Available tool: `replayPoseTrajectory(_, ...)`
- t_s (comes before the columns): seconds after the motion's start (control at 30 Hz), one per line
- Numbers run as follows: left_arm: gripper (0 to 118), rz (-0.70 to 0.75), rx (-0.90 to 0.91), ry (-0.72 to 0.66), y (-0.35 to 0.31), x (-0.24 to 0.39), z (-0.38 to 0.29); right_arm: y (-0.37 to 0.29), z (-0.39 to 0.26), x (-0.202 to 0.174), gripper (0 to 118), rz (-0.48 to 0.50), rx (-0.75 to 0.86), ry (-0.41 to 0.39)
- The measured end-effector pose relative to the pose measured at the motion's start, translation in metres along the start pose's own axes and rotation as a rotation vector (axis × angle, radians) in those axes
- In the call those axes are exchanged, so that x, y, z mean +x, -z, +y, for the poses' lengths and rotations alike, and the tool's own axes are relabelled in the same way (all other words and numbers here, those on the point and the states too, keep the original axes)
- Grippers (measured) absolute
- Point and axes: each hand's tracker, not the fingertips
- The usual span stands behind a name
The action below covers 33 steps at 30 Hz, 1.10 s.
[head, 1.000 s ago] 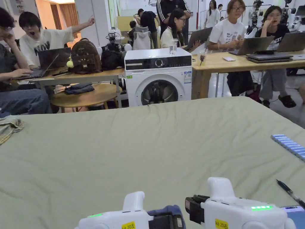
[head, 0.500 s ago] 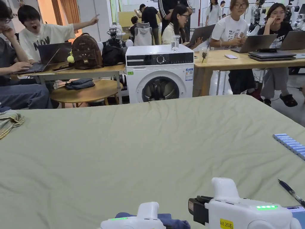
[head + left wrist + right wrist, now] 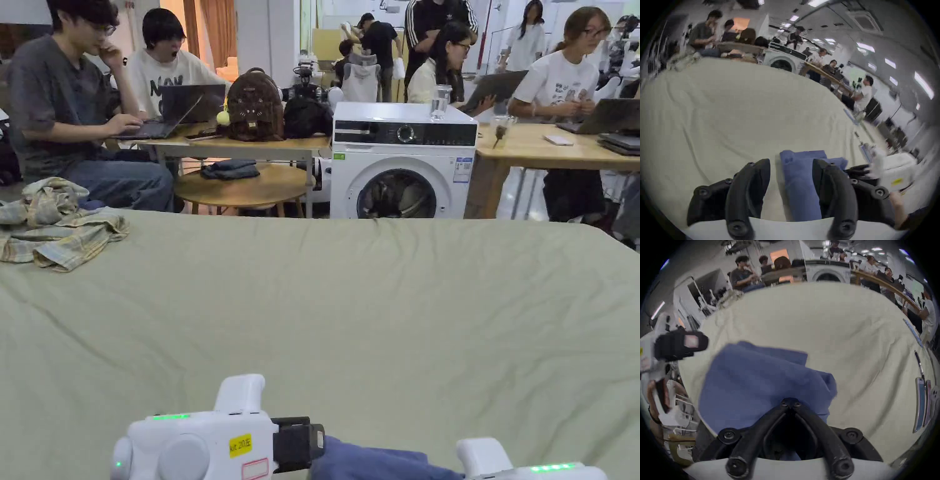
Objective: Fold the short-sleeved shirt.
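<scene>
At the near edge of the green surface (image 3: 375,300), the left tool (image 3: 791,164) stands released, jaws spread astride a strip of the blue shirt (image 3: 763,379); just right, the right tool (image 3: 791,404) is clenched over the shirt's near edge.

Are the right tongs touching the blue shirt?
Touching. In the right gripper view the right tongs have their jaws closed together at the tips, pinching the edge of the blue shirt.
</scene>
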Motion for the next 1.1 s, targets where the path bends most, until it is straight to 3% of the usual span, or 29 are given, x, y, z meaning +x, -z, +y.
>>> replayPoseTrajectory(0.1,56,-0.123,-0.051,-0.091,0.007,-0.021,-0.011,0.002,0.002,0.005,0,0.029,0.019,0.075)
replayPoseTrajectory(0.23,56,-0.214,-0.123,-0.155,0.038,-0.028,-0.027,0.0,0.005,0.002,0,0.013,-0.005,0.02)
replayPoseTrajectory(0.47,58,-0.291,-0.145,-0.315,0.074,-0.045,-0.043,0.0,0.001,0.004,0,0.015,0.006,0.029)
replayPoseTrajectory(0.57,32,-0.204,-0.173,-0.269,0.081,-0.045,-0.042,0.001,0.001,0.005,0,0.021,0.013,0.034)
replayPoseTrajectory(0.7,22,-0.136,-0.132,-0.191,0.077,-0.022,-0.047,0.0,-0.003,-0.002,0,-0.001,0.035,0.013)
replayPoseTrajectory(0.77,21,-0.134,-0.112,-0.166,0.069,-0.015,-0.045,-0.008,-0.003,-0.001,0,0.007,0.057,0.028)
replayPoseTrajectory(0.87,20,-0.201,-0.047,-0.23,0.04,-0.017,-0.032,-0.033,0.002,0.003,0,0.112,0.15,0.088)
replayPoseTrajectory(0.93,20,-0.254,0.037,-0.242,0.007,-0.022,-0.018,-0.051,0.015,0.0,0,0.105,0.245,0.1)
replayPoseTrajectory(1.1,20,-0.086,0.116,-0.156,-0.091,-0.069,0.016,-0.057,0.058,-0.034,0,0.093,0.311,0.038)
